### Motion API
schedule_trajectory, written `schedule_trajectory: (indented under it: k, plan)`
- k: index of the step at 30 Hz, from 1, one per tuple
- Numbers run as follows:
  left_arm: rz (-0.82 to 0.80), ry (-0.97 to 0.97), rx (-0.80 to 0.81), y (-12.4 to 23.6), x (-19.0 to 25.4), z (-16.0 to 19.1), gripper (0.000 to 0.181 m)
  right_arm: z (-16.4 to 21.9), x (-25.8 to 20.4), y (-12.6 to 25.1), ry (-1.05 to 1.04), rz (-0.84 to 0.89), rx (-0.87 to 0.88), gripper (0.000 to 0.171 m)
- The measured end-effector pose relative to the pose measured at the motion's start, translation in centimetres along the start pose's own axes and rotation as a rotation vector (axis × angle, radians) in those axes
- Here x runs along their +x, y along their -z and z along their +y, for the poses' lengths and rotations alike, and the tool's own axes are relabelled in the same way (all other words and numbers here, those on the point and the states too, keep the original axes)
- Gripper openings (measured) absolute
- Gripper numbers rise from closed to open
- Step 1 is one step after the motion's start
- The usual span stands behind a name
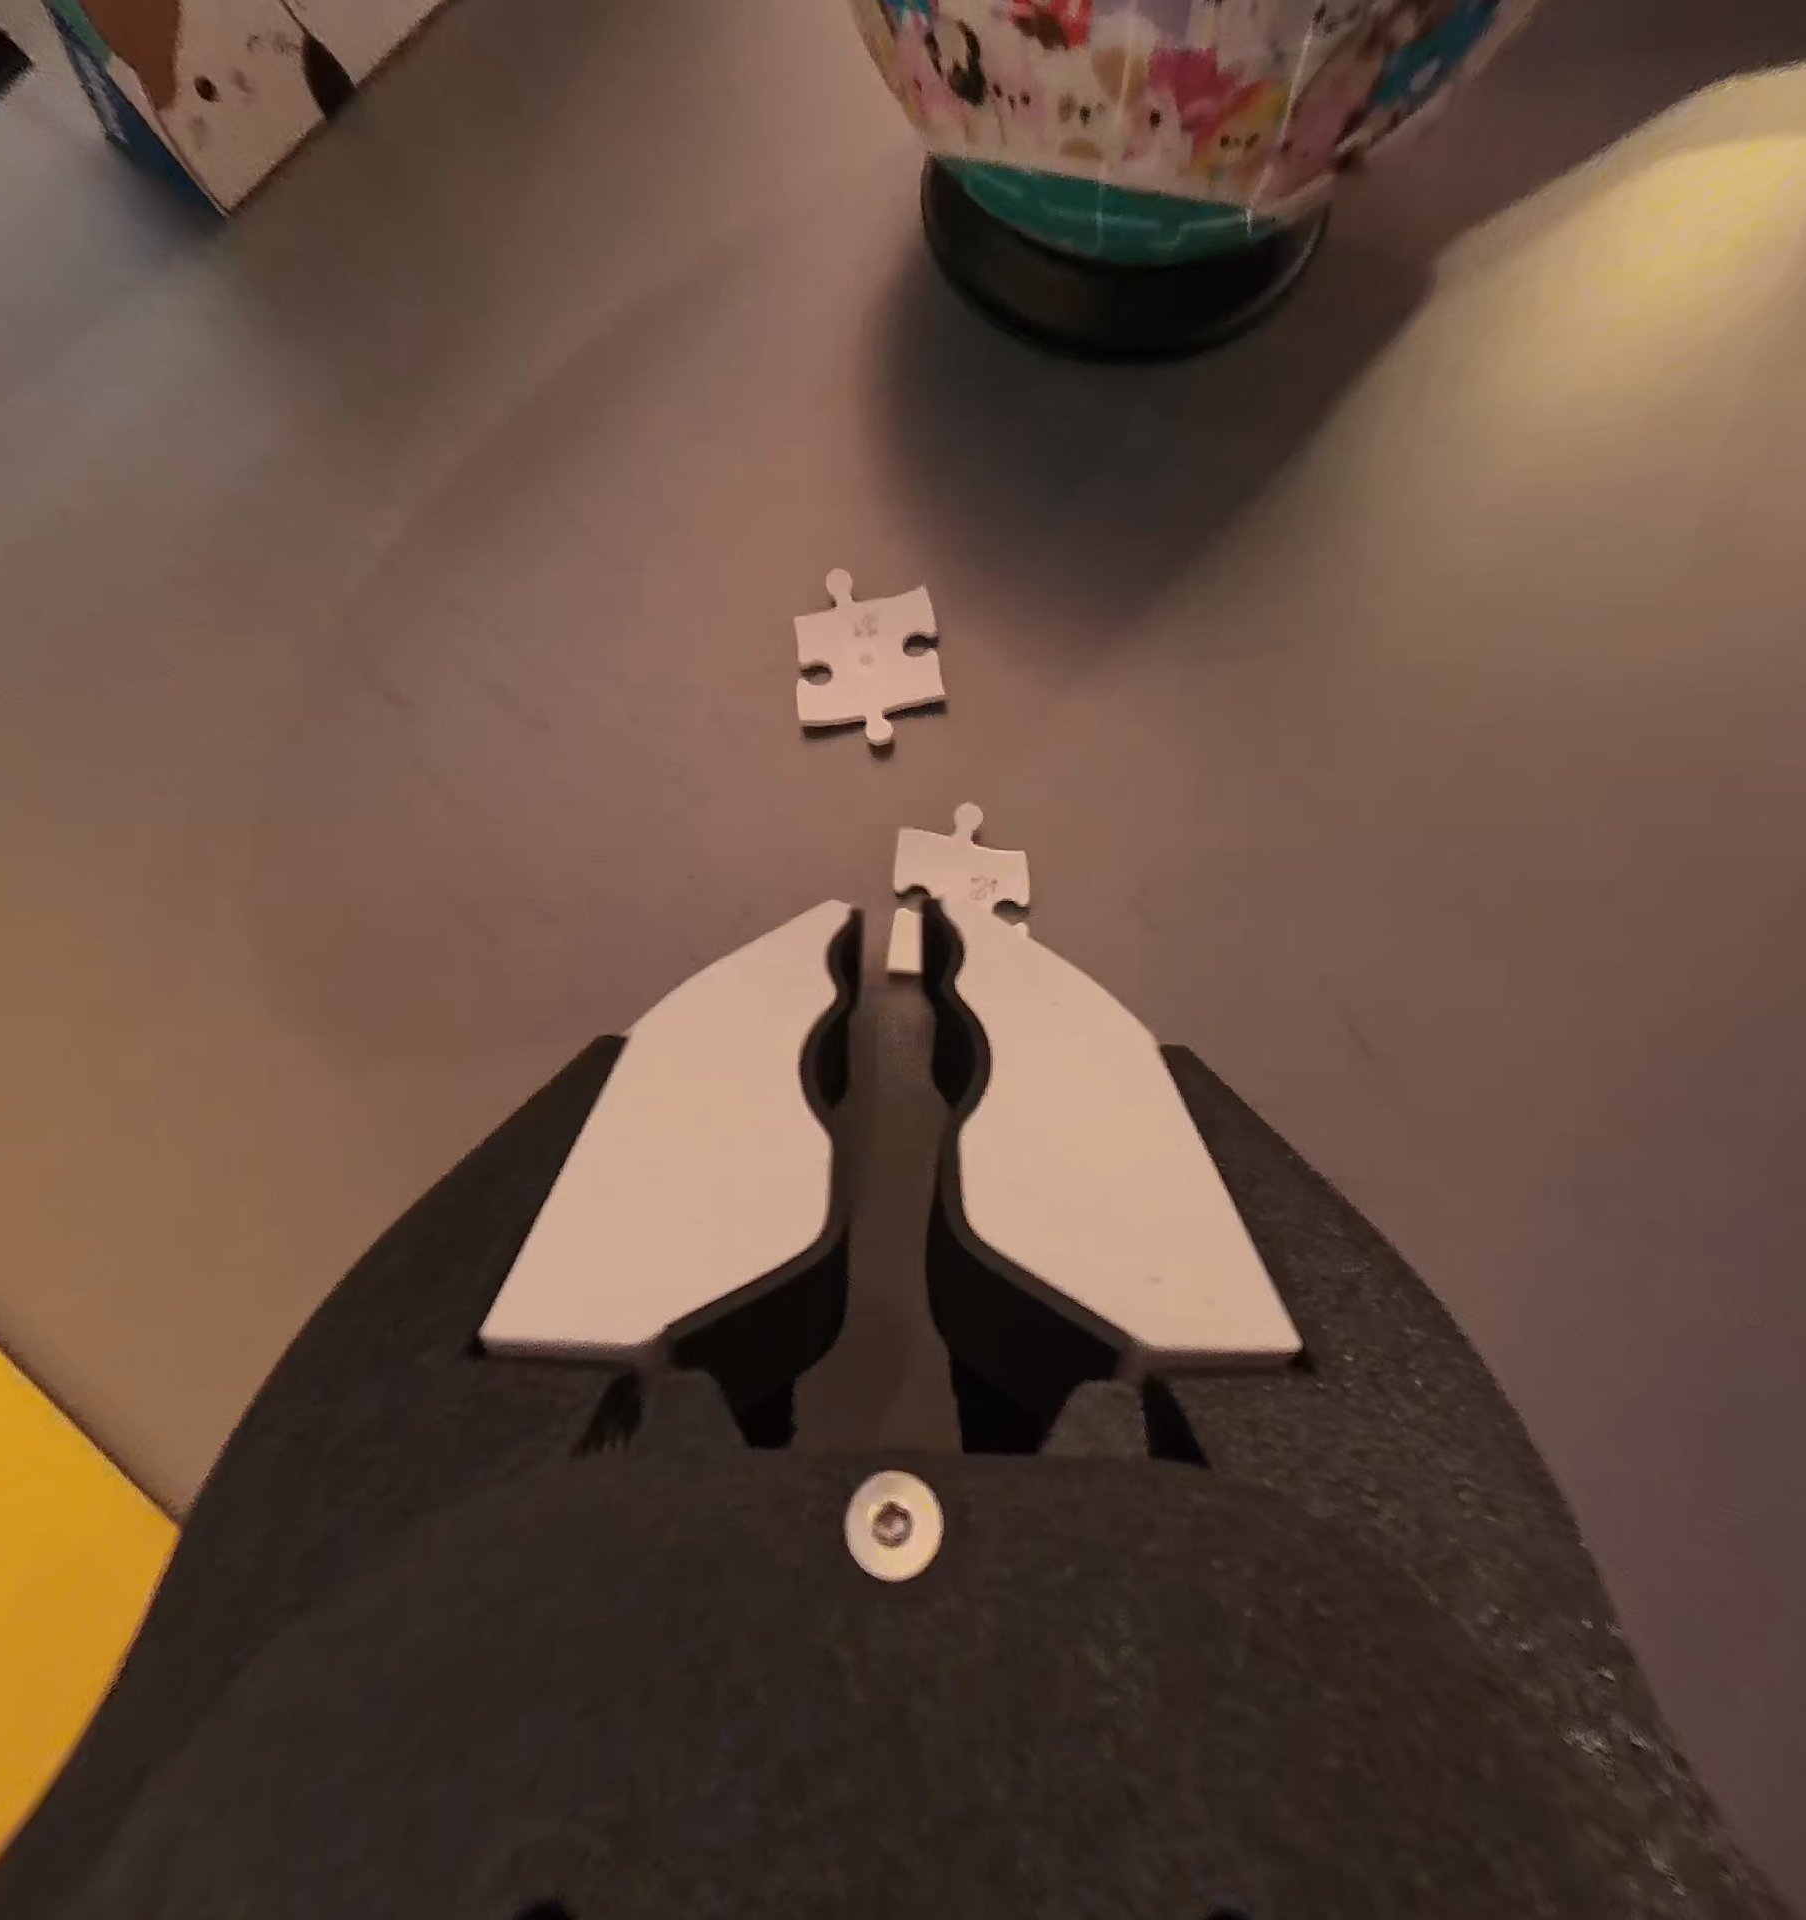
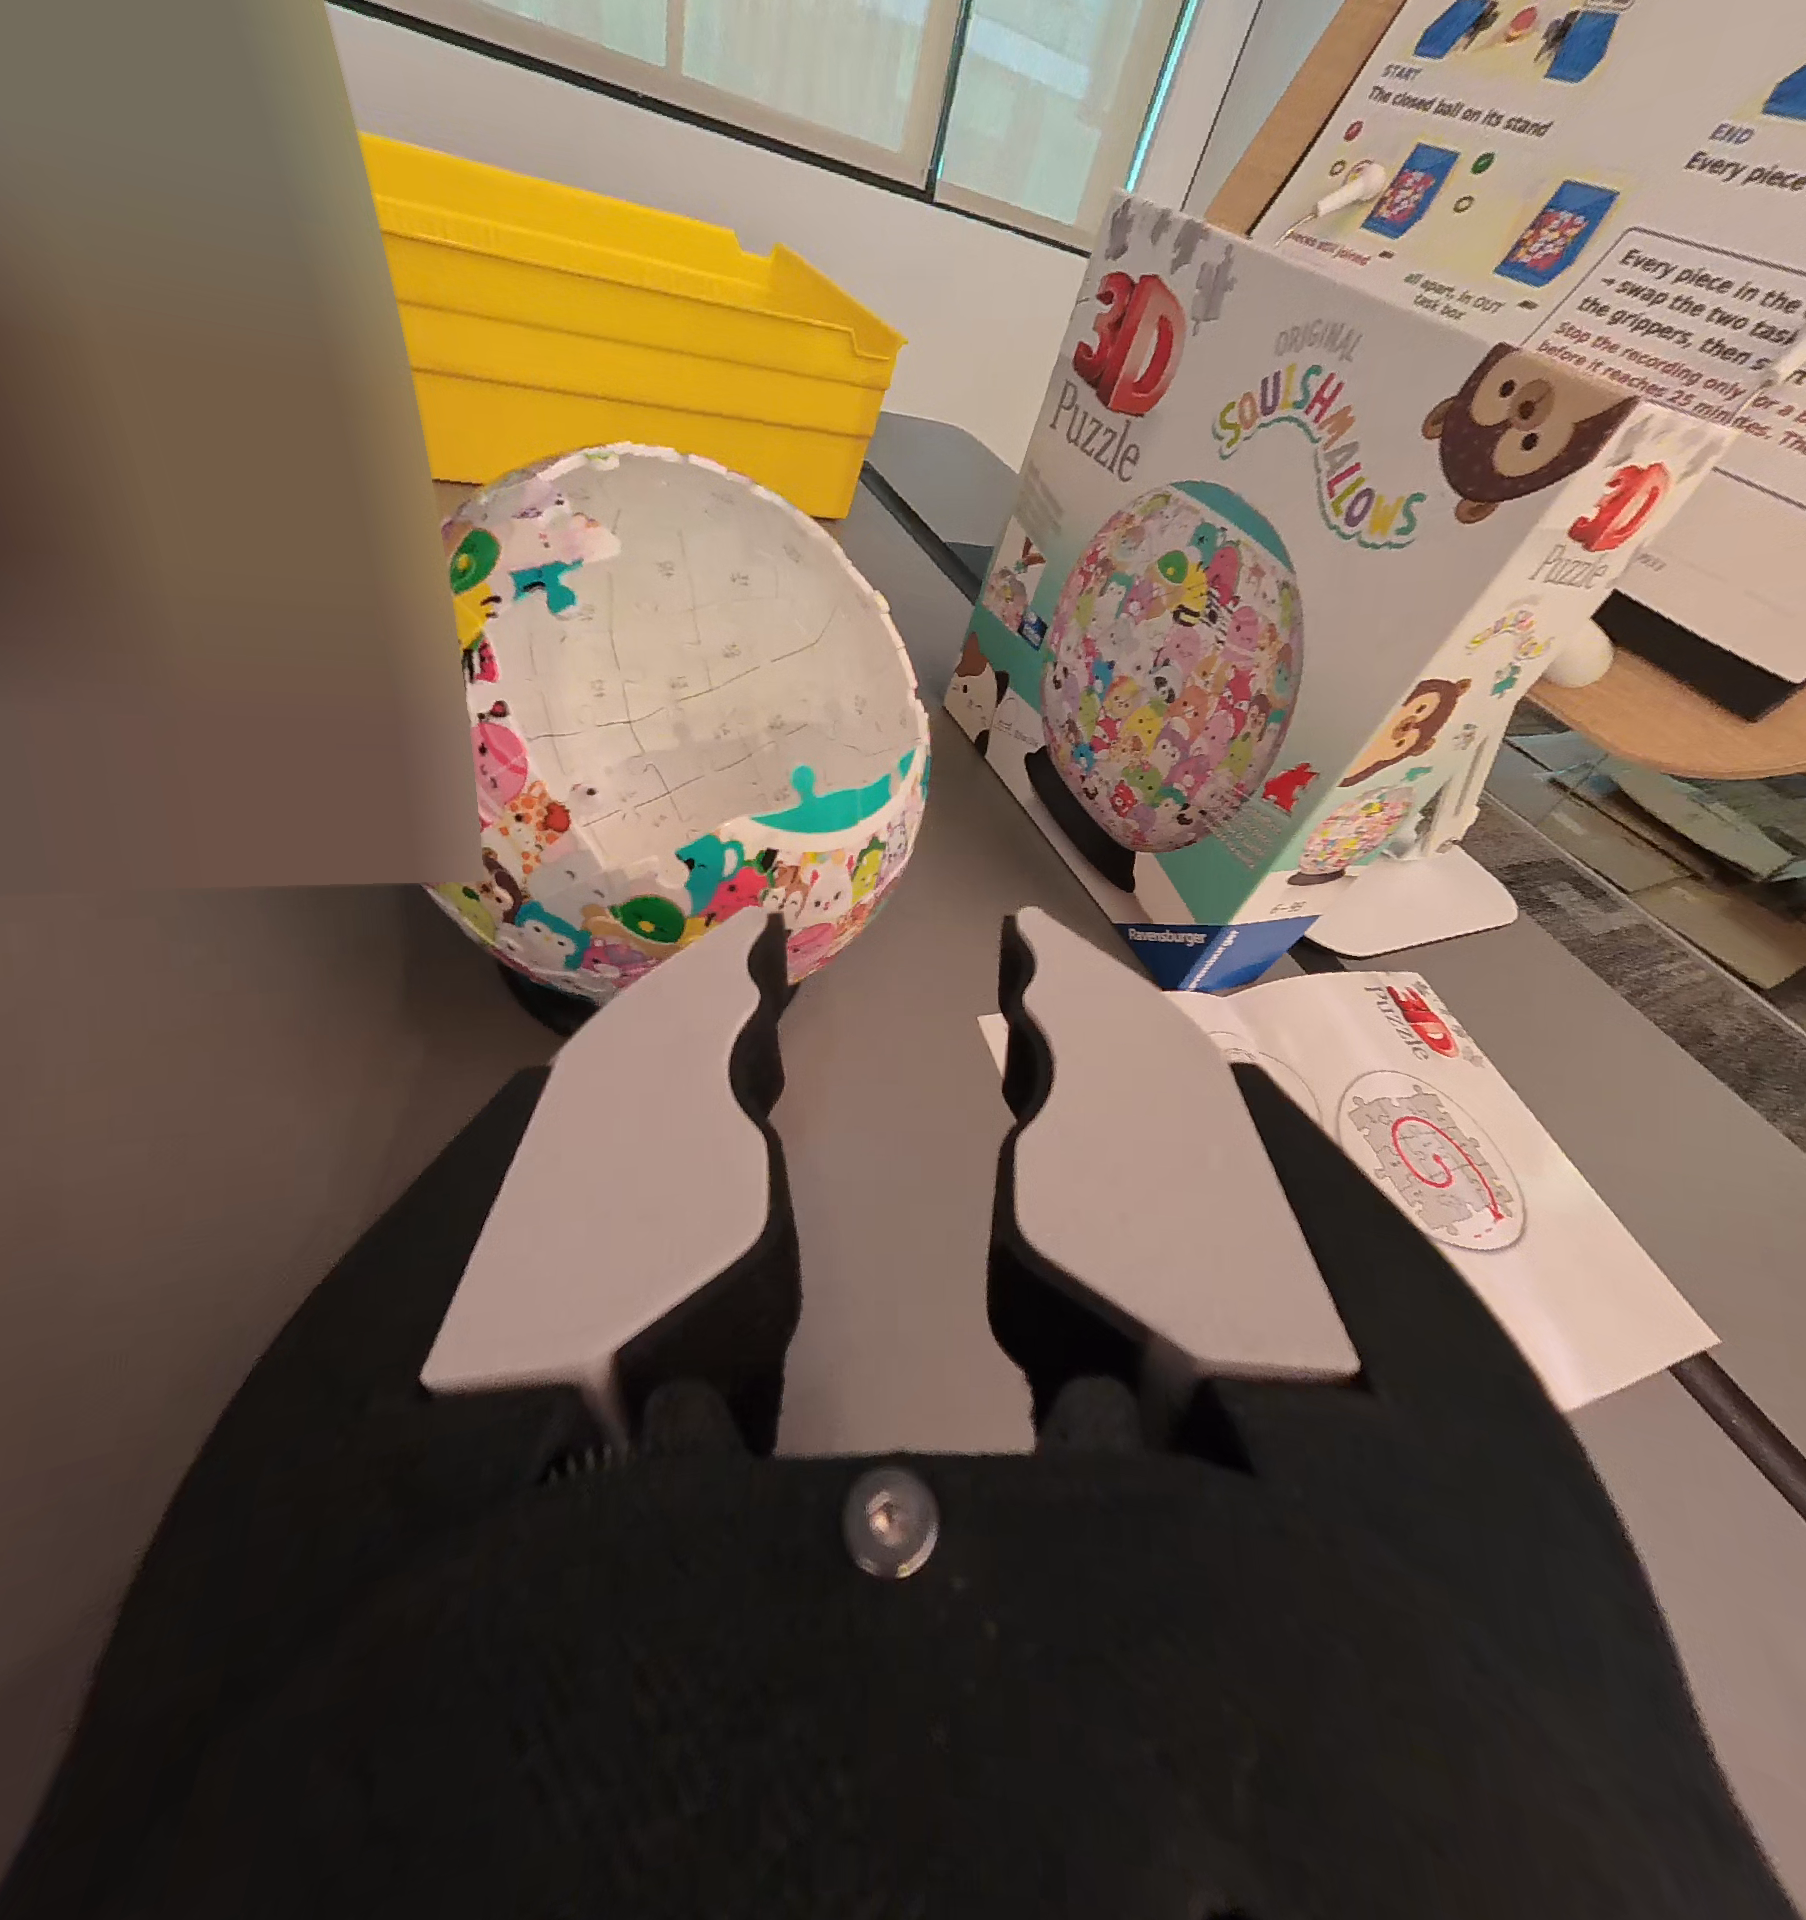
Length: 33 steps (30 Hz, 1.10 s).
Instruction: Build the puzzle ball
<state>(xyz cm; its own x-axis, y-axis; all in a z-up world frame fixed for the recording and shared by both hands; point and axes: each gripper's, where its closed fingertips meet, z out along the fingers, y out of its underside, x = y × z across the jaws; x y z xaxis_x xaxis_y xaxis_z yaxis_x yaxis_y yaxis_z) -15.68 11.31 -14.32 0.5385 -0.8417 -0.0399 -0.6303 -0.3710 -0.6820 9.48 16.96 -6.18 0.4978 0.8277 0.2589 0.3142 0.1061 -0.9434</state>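
While the ball (image 2: 670, 727) stands part-built on its dark stand (image 1: 1127, 301) at the far side of the grey tabletop (image 1: 359, 727), its white inner face showing through a wide gap in the shell, the left hand-held gripper (image 1: 891, 914) is nearly pressed together at the near edge of a loose piece (image 1: 966, 868) lying white side up; whether the tips actually pinch that edge cannot be told, as the right finger hides part of it. A second piece (image 1: 871, 662) lies flat just beyond, apart from the first and between it and the ball. Both look thin, light and stiff, likely slick on the smooth tabletop, so a grip across an edge with the tabs left free seems the surest hold; pressed flat, they may slide rather than lift. The shell itself is probably fragile until closed and best steadied low, near the stand. The right hand-held gripper (image 2: 888, 935) hovers spread and empty just beside the ball, well placed to brace it. A puzzle box (image 2: 1242, 623) stands to the ball's right, a leaflet (image 2: 1450, 1195) lies in front of it, and yellow trays (image 2: 618, 332) sit stacked behind.
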Motion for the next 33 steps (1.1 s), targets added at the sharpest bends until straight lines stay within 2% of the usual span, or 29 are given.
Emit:
schedule_trajectory:
  k: [2,6,10,14,19,20,22,27,29,32,33]
  plan:
    - [0.031,0.068,0.008,0.2,0.3,-0.3,0.028,0.0,0.1,-0.1,0.003,0.009,-0.002,0.040]
    - [0.040,0.121,-0.011,0.6,0.7,0.2,0.044,0.0,-0.2,-0.2,0.021,0.006,-0.011,0.040]
    - [0.017,0.056,-0.048,0.5,1.8,0.9,0.048,0.0,-0.5,-0.2,0.041,-0.003,-0.015,0.040]
    - [-0.026,-0.097,-0.064,-0.1,1.3,0.5,0.050,0.2,-0.7,-0.3,0.039,-0.017,-0.020,0.040]
    - [0.112,-0.146,-0.093,-1.1,1.5,0.6,0.044,0.2,-1.1,-0.3,0.052,-0.030,-0.029,0.040]
    - [0.139,-0.134,-0.089,-1.1,1.6,0.6,0.037,0.2,-1.2,-0.3,0.059,-0.029,-0.035,0.040]
    - [0.142,-0.129,-0.078,-1.1,1.2,0.6,0.027,0.4,-1.2,-0.3,0.081,-0.017,-0.054,0.040]
    - [0.158,-0.133,-0.056,-0.6,1.3,0.9,0.025,0.9,-0.8,0.1,0.075,0.031,-0.073,0.040]
    - [0.181,-0.138,-0.024,-0.1,1.7,0.8,0.000,1.3,-0.6,0.4,0.064,0.059,-0.097,0.040]
    - [0.196,-0.139,-0.036,0.3,1.9,1.3,0.000,1.1,-0.4,1.1,0.051,0.098,-0.110,0.040]
    - [0.197,-0.137,-0.048,0.3,1.9,1.5,0.006,1.1,-0.5,1.3,0.046,0.104,-0.112,0.040]
